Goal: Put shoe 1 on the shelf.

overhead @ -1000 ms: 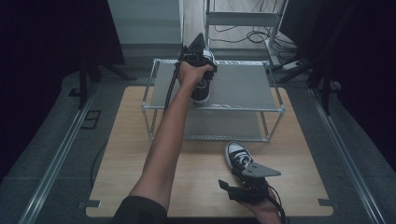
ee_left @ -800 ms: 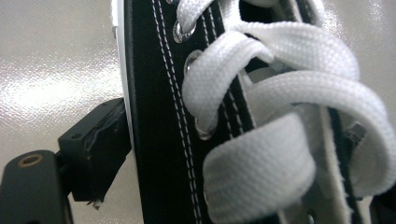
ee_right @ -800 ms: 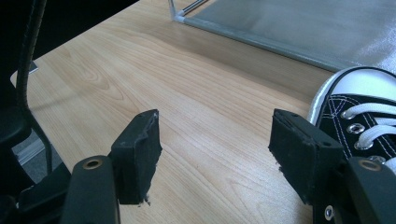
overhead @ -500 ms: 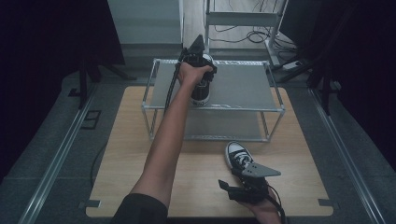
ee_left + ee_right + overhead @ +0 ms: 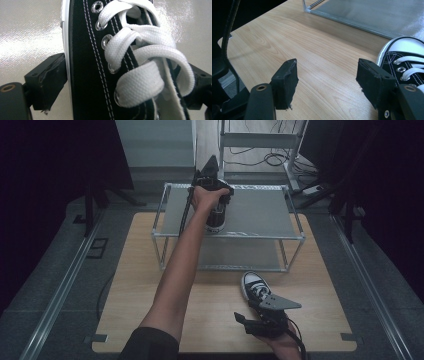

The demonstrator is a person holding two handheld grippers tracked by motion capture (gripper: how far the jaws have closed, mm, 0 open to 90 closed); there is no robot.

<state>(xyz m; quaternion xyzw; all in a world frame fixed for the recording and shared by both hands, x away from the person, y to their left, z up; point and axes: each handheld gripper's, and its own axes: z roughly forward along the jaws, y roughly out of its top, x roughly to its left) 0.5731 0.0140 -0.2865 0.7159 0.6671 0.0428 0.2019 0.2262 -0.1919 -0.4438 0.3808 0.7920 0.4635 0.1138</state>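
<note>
Nearest to me, my right tongs [image 5: 252, 309] stand wide open and empty over the table [image 5: 150, 285], and the second sneaker [image 5: 254, 287] lies just beside them toward the rack, toe pointing away. Farther off, on the top shelf [image 5: 260, 212], my left tongs [image 5: 216, 212] have just been opening around the first sneaker [image 5: 100, 62]; it stands between the pads, seemingly released.

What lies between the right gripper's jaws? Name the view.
Bare wooden tabletop, as the right gripper view shows. The right gripper stands open; the black sneaker lies outside its jaws.
</note>
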